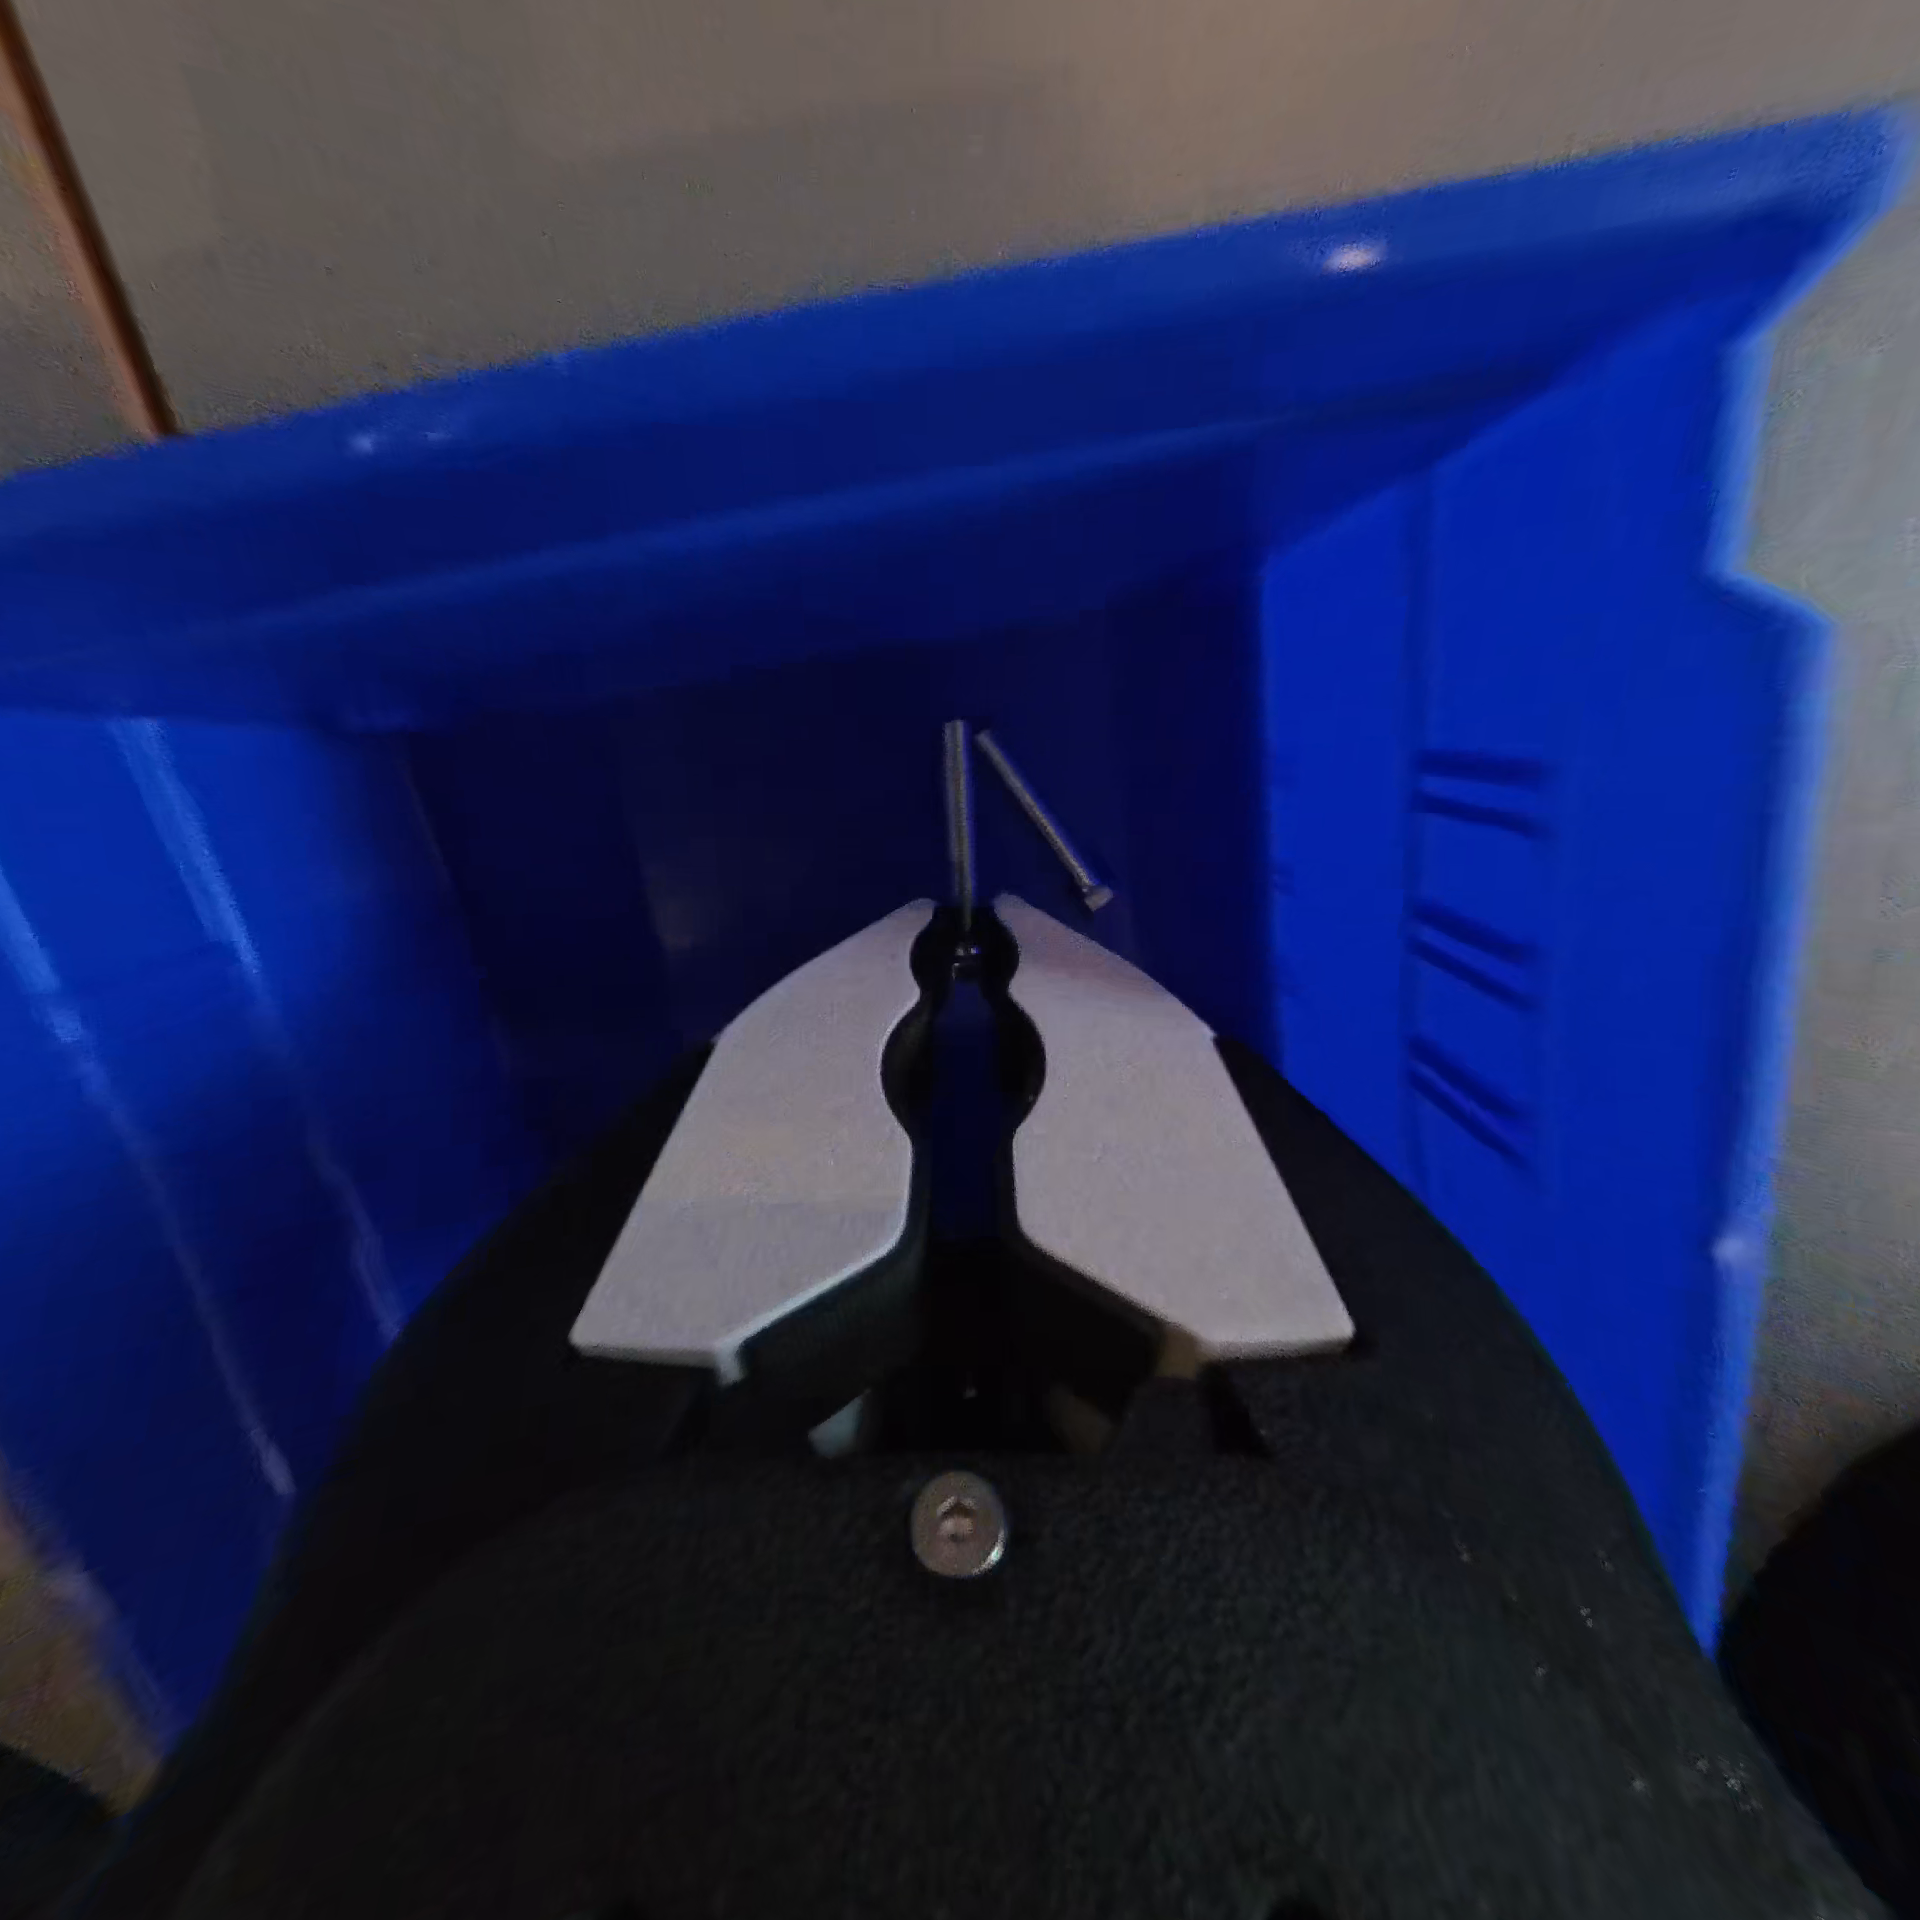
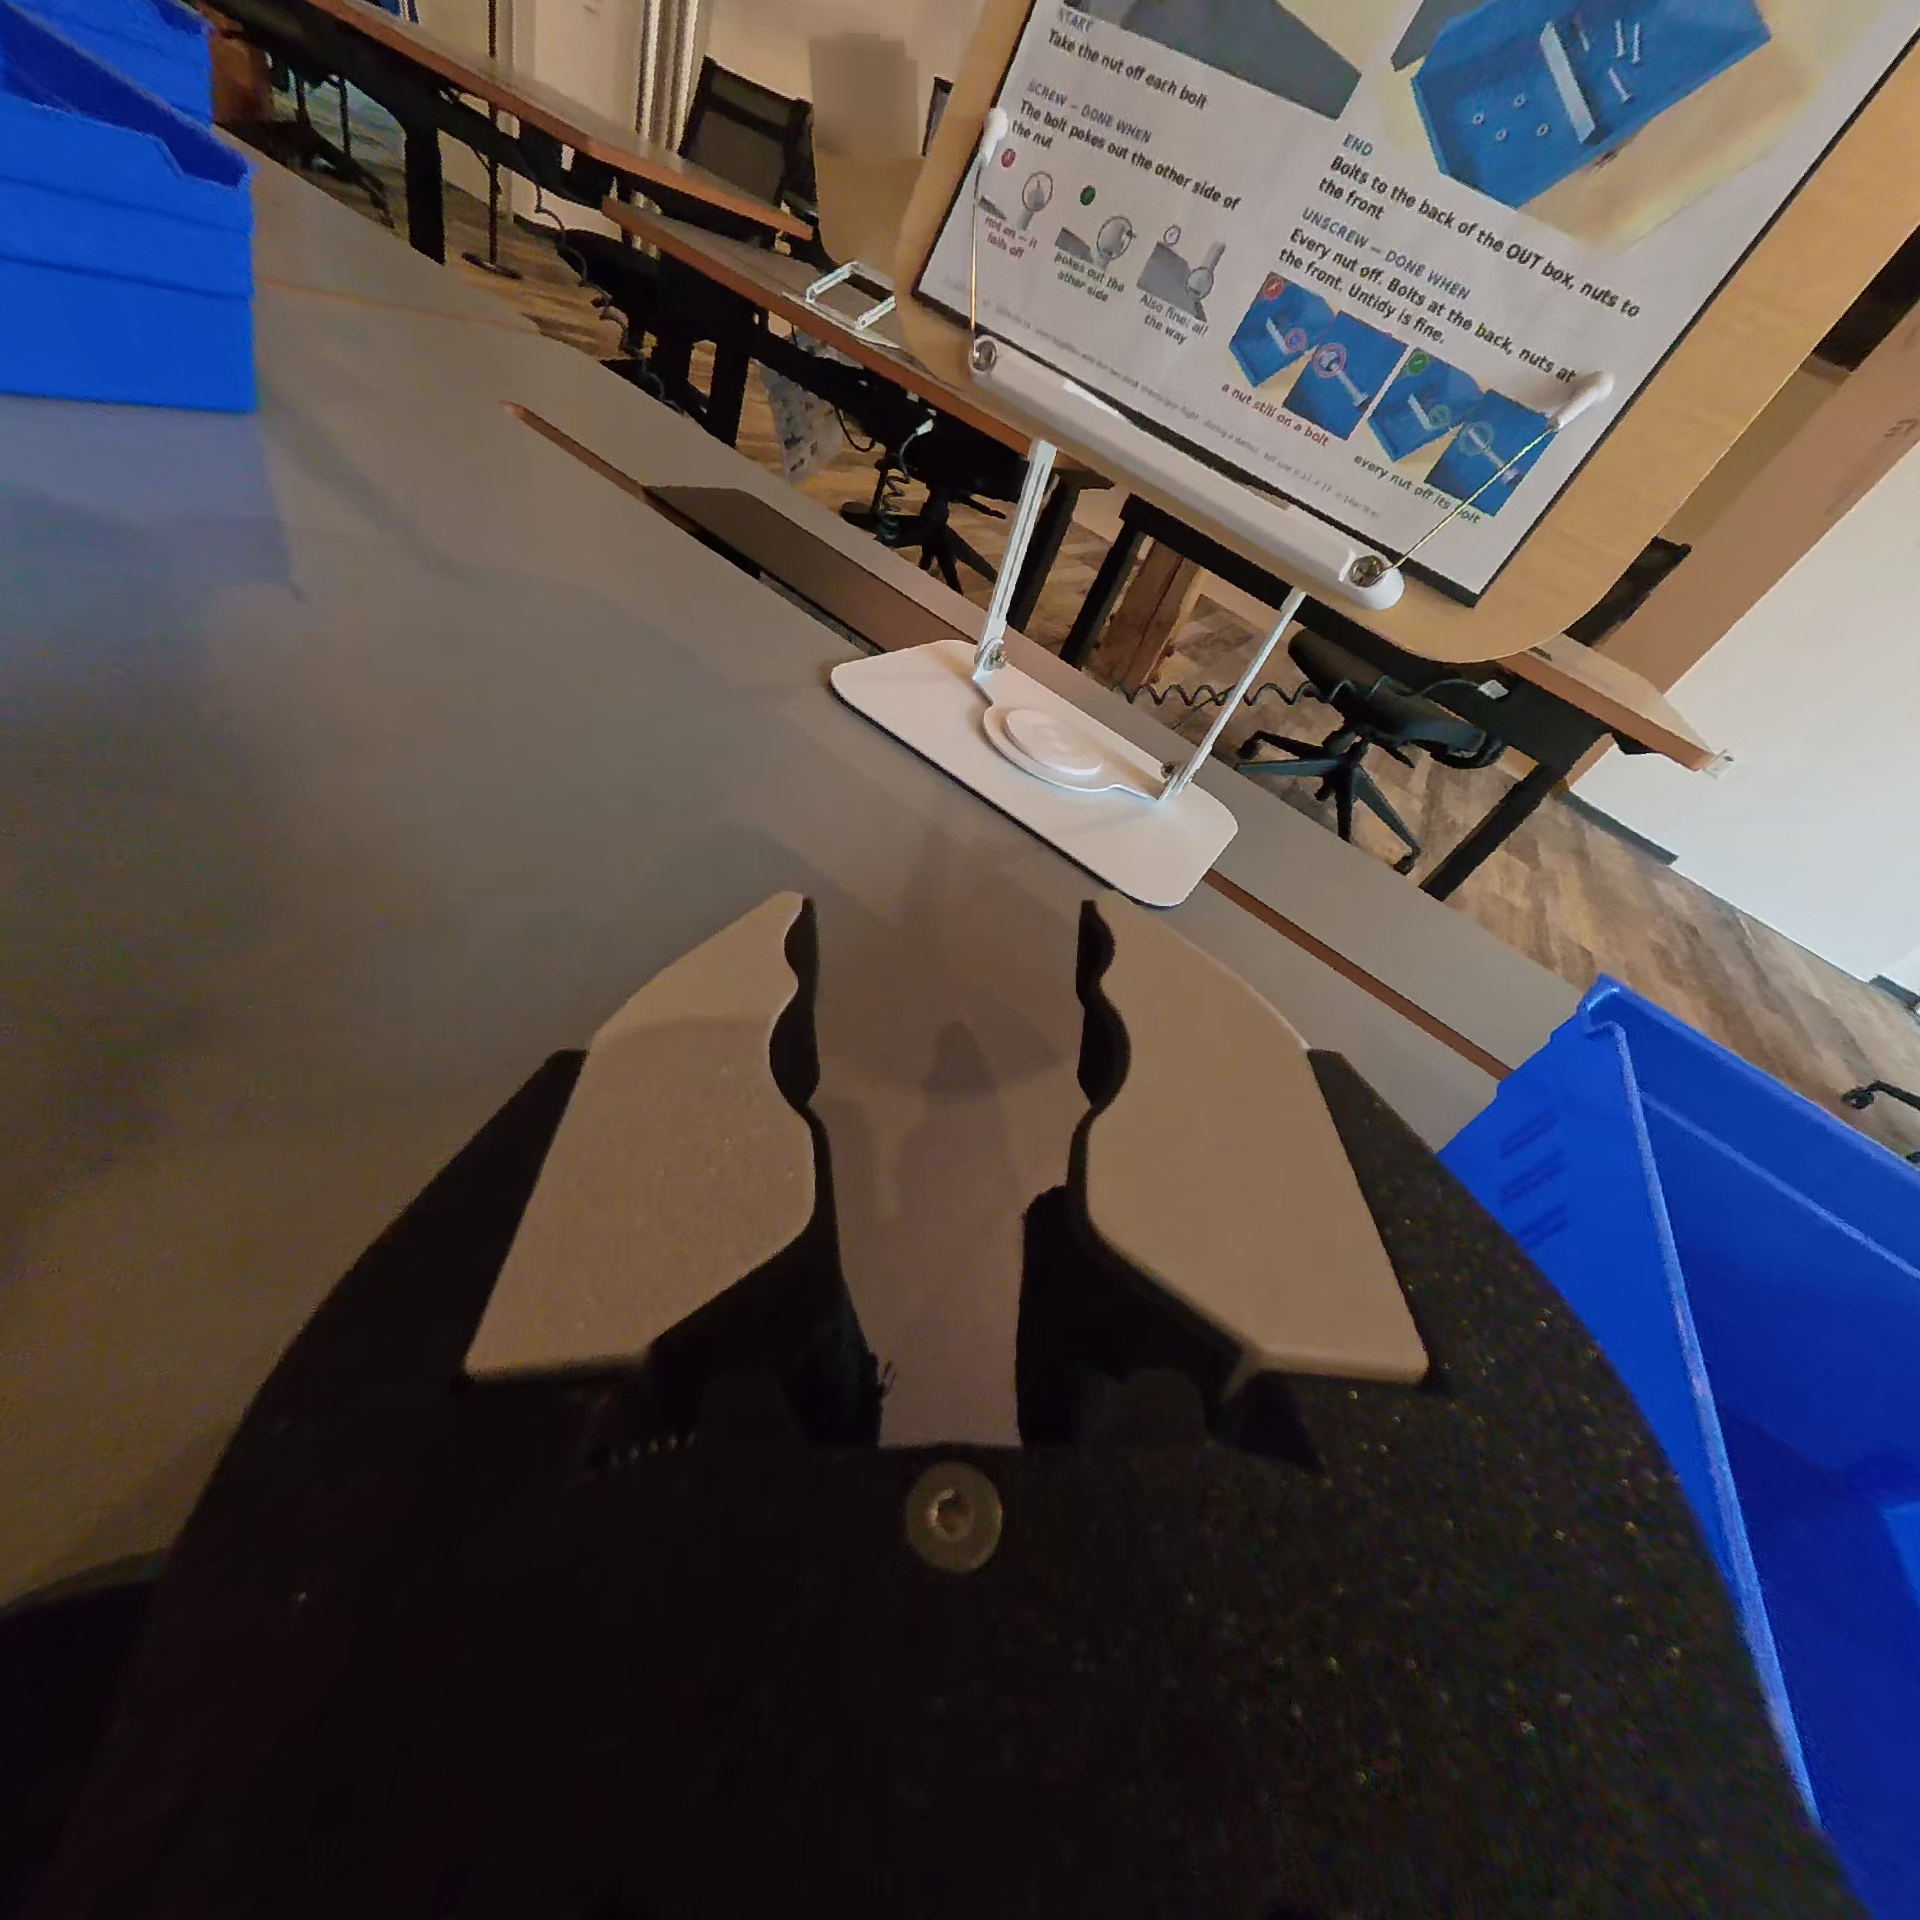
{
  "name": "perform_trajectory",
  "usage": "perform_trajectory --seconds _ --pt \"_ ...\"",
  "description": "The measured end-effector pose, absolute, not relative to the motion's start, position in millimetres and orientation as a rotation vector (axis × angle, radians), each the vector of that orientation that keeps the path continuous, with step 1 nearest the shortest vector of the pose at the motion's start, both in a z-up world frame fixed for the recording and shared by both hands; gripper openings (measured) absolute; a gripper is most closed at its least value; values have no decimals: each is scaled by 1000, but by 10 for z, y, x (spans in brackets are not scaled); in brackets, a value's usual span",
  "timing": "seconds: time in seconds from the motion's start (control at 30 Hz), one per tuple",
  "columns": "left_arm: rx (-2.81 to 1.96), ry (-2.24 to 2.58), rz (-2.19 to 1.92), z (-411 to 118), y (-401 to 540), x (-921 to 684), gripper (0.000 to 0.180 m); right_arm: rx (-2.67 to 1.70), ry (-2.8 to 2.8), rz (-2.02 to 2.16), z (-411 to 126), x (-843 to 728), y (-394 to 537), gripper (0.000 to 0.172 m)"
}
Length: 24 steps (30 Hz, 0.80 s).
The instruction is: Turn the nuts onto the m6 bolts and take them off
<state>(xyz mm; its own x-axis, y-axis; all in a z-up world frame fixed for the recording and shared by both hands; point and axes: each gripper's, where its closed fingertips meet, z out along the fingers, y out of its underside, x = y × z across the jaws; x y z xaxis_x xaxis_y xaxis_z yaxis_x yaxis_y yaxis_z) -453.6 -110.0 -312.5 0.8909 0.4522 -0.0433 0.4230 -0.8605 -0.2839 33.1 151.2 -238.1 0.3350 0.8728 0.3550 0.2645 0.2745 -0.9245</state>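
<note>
Inside the blue bin lie two bolts: the left gripper points in, clamped on one bolt, the other bolt just beside. Meanwhile the right gripper hovers over the desk, spread wide, holding nothing.

I've got one thin grey bolt pinched upright inside the blue bin; a second bolt lies slanted just beside it.

Left wrist view: close, facing into blue bin. Right wrist view: low over table, tilted.
</note>
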Motion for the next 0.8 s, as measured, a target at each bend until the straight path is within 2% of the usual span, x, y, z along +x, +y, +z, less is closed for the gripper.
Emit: perform_trajectory --seconds 0.2,0.33,0.5,0.8 --pt "-2616 -524 284 -2468 -1025 -4273 5 -1260 -1209 591 -2362 317 1475 47" --pt "-2598 -391 302 -2307 -948 -3777 5 -1238 -1228 566 -2355 304 1437 47" --pt "-2603 -283 243 -2434 -780 -3036 5 -1237 -1271 549 -2429 265 1402 47" --pt "-2795 -149 125 -3044 -679 -1979 5 -1236 -1288 524 -2455 269 1396 47"
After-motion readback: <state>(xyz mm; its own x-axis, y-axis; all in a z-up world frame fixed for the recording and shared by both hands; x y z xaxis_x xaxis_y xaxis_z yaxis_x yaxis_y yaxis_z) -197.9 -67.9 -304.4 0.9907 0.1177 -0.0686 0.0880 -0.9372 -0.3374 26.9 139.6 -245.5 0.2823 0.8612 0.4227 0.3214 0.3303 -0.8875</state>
